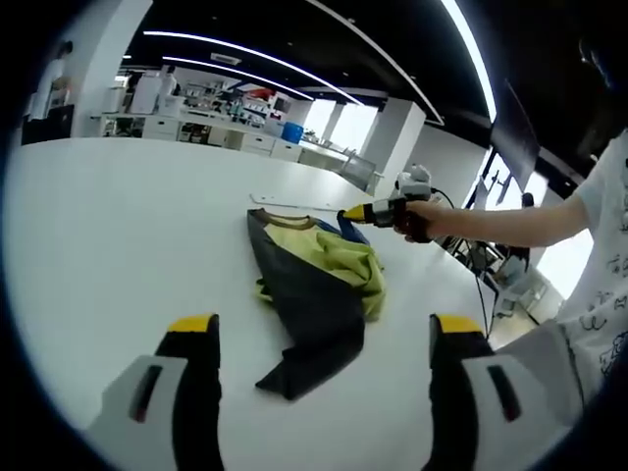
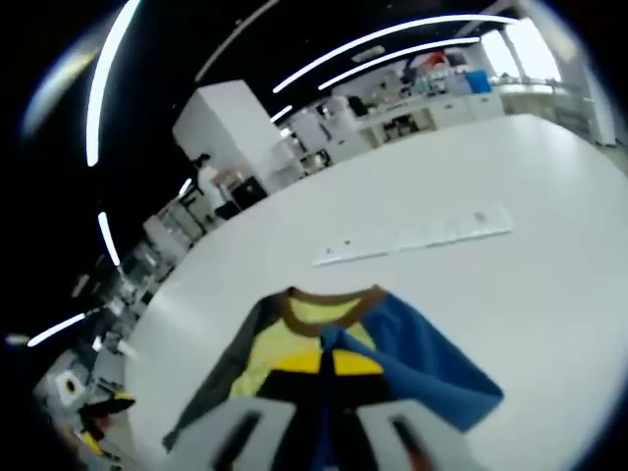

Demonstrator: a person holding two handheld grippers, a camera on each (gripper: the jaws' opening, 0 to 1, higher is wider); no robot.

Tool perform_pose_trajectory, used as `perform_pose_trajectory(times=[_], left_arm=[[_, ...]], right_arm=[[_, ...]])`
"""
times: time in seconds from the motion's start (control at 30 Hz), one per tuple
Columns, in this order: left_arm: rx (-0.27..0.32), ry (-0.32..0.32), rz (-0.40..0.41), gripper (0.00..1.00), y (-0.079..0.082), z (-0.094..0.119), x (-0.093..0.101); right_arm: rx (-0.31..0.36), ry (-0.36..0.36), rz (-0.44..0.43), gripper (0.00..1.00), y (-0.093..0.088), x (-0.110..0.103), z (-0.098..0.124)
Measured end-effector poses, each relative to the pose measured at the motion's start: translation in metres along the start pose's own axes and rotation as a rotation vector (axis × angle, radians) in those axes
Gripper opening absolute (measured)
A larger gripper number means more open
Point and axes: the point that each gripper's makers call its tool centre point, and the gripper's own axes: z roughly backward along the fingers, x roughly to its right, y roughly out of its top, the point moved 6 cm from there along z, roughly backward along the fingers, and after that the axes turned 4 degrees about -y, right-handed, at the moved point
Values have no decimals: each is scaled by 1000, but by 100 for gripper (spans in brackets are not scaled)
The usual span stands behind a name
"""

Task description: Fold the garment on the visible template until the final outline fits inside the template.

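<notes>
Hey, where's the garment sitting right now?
The garment lies crumpled on the white table, mid-frame in the left gripper view, beyond the left gripper; the right gripper holds its far collar edge.

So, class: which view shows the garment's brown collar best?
The right gripper view: the collar faces the camera as an open curve above the right gripper. In the left gripper view it is a thin, distant sliver at the garment's far end.

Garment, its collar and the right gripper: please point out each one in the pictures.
garment (image 1: 319,294): left gripper view, on the dark panel.
collar (image 2: 329,297): right gripper view, on the brown neck band.
right gripper (image 1: 345,213): left gripper view, at its yellow tips by the garment.
</notes>
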Motion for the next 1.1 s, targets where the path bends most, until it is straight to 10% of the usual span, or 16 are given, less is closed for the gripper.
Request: perform_pose_trajectory(times=[0.8,1.1], left_arm=[[-1,2,0,85,1,-3,1],[-1,-6,2,85,0,-6,4]], right_arm=[[-28,13,77,0,-6,2,7],[17,50,206,42,-9,1,18]])
